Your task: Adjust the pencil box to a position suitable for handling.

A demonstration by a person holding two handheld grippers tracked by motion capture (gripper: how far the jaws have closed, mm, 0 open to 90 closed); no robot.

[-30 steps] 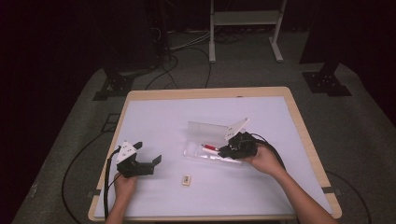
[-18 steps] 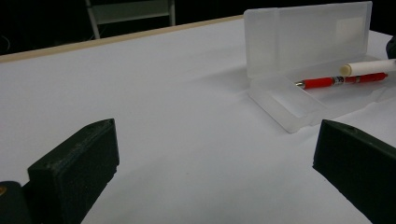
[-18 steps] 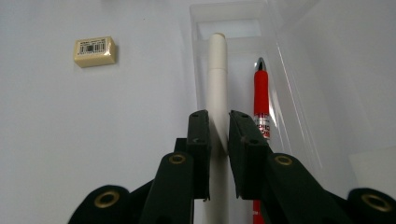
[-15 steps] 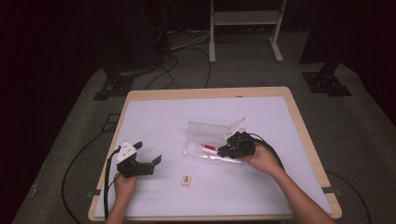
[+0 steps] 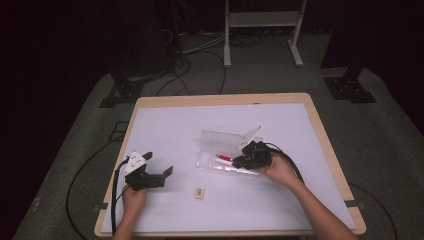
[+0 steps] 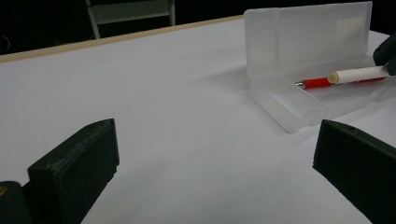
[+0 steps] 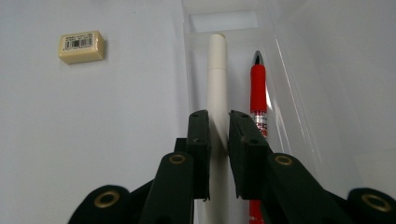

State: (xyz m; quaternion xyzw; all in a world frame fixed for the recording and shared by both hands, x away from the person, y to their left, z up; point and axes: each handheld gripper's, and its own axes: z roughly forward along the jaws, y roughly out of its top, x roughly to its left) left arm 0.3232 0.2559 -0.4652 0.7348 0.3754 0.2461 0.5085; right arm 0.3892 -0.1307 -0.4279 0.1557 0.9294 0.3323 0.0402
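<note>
The right tool (image 7: 218, 122) is clenched on a white pen (image 7: 217, 79): its two black jaws stand narrowly apart with the pen's barrel pinched between them, pads pressed to either side. The pen runs straight ahead of the jaws, lying lengthwise in the tray of a clear plastic pencil case (image 7: 224, 21), its far end close to the case's end wall. Just beside the pen, on the right of the jaws in the right gripper view, a red pen (image 7: 258, 88) lies parallel in the same tray, its metal tip pointing away from the tool. Ahead and to the left of the jaws, outside the case on the white table (image 7: 70, 140), sits a small cream eraser (image 7: 81, 46) with a barcode label.

In the high view the right tool (image 5: 246, 159) is at the near end of the case (image 5: 220, 140), whose lid stands up.

The left tool (image 6: 215, 163) is released, its jaws wide apart and holding nothing, bare table between them. The case lies ahead and to its right, well apart.
</note>
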